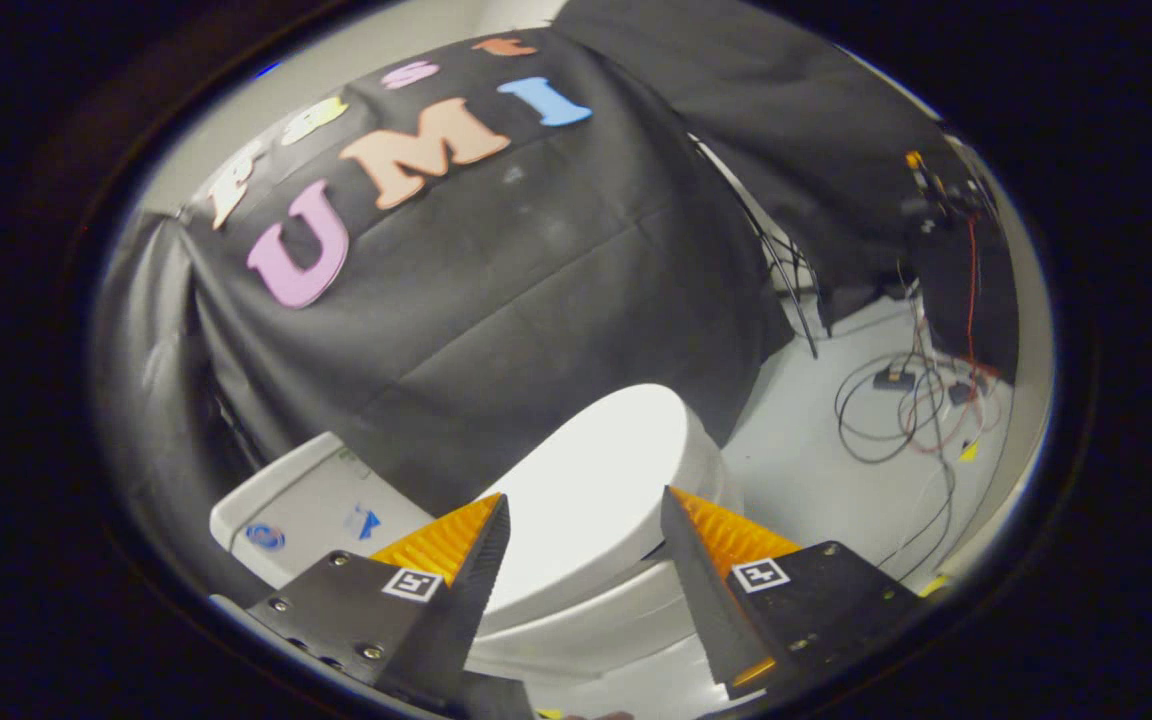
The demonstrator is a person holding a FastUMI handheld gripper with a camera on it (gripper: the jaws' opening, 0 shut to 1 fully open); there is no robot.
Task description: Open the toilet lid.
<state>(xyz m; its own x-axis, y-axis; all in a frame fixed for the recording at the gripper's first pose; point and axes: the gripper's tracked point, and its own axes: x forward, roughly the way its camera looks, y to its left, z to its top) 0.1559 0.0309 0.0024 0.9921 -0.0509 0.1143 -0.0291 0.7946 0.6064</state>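
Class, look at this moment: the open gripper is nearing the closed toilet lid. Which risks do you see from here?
1. The gripper is open, fingers straddling the smooth, rounded toilet lid; they might slip off its edge rather than catch it.
2. The view is tilted, so a skewed approach could jam a finger between lid and bowl.
3. Loose cables lie on the floor nearby: a snag hazard.

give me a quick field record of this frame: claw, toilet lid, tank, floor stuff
claw: claw open, fingers spread apart, nothing held
toilet lid: toilet lid white, down on the bowl, seen between and just beyond the fingers, apparently not touched
tank: tank white, beyond the left finger, against the black cloth wall
floor stuff: loose cables on the pale floor, beyond the right finger
task status: lid not yet opened
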